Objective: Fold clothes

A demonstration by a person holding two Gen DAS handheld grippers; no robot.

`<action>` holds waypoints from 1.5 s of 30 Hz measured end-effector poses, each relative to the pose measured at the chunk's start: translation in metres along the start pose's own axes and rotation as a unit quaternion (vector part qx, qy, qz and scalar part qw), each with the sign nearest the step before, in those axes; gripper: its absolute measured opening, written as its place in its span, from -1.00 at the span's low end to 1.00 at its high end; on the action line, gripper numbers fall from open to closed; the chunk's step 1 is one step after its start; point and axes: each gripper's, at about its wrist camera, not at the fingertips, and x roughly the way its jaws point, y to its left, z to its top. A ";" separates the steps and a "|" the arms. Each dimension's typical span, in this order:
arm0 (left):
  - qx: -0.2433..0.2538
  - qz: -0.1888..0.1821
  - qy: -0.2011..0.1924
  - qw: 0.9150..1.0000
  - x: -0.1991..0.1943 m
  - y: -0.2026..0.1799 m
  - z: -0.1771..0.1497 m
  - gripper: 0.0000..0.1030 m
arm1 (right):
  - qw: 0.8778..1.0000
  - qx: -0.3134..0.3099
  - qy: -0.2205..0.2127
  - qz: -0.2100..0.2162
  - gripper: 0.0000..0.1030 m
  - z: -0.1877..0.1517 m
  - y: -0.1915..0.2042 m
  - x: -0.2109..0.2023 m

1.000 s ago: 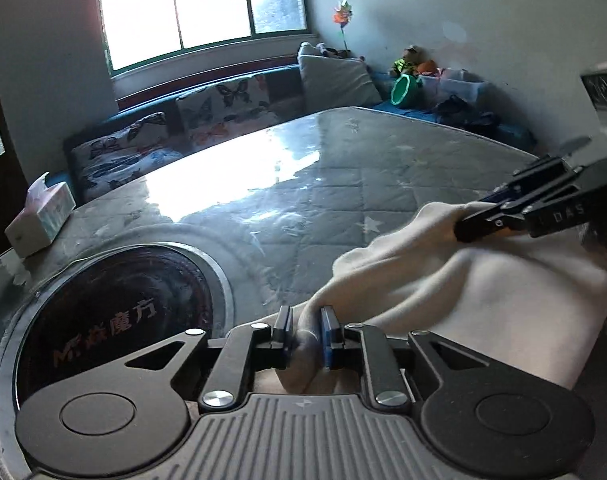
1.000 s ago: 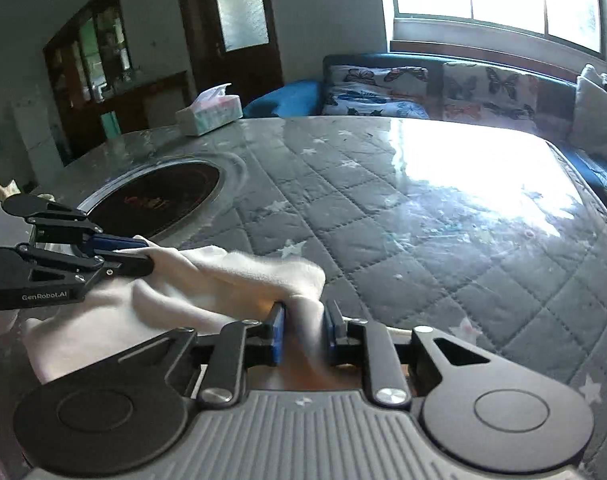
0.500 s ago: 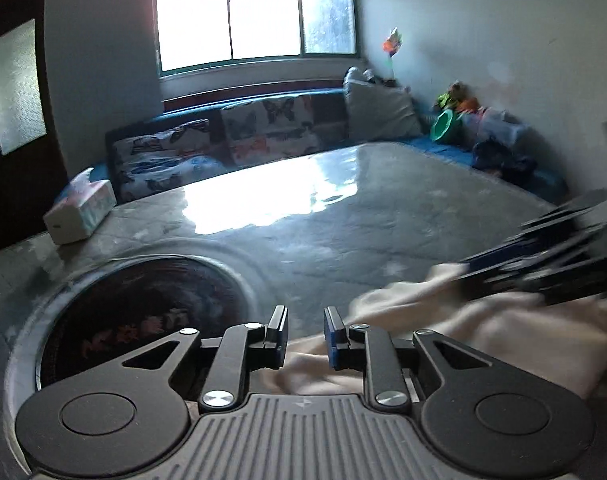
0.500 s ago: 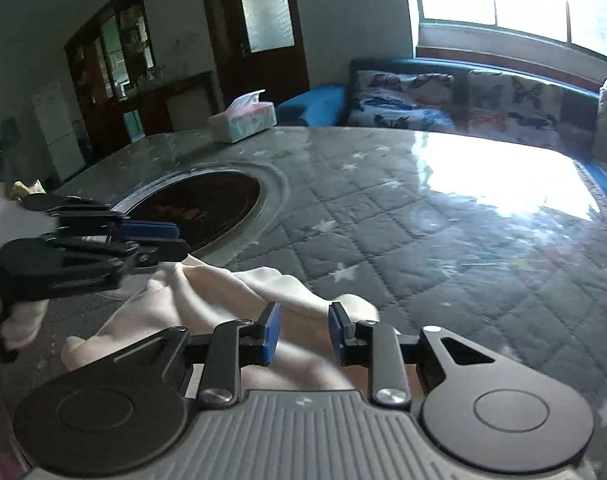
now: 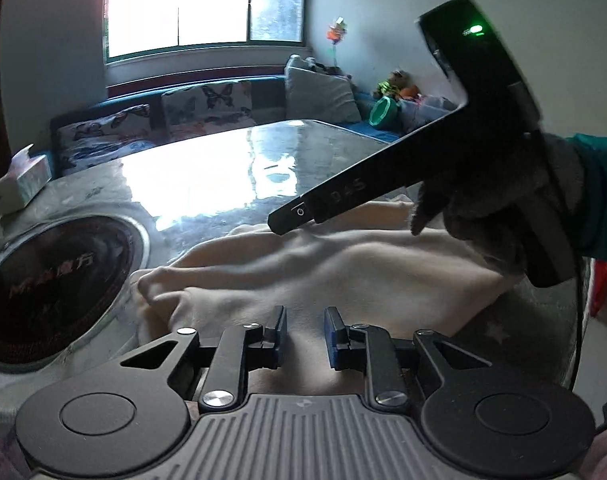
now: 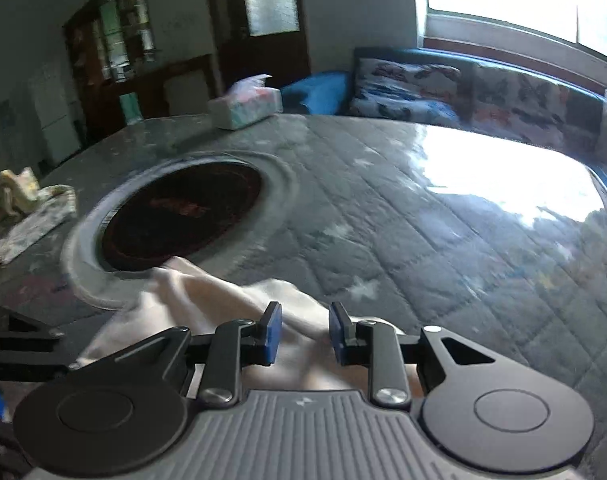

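Hovering with both sets of fingers apart and empty, left gripper and right gripper, I see the cream garment bunched lower centre, folding barely begun.

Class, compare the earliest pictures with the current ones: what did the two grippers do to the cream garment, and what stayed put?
Both the left gripper and right gripper let go of the cream garment and drew back with jaws open. The garment lies on the table; the tissue box has not moved.
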 end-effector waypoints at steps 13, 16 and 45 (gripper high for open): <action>-0.044 -0.003 -0.011 0.999 -0.005 0.014 -0.008 -0.49 | 0.999 -0.024 0.029 0.012 -0.49 0.014 0.022 0.041; -0.051 -0.005 -0.012 0.999 -0.006 0.016 -0.008 -0.48 | 1.000 -0.009 0.024 0.015 -0.49 0.014 0.020 0.042; -0.099 0.001 -0.029 0.995 -0.018 0.039 0.001 -0.18 | 1.000 0.007 -0.014 0.023 -0.46 0.018 0.014 0.002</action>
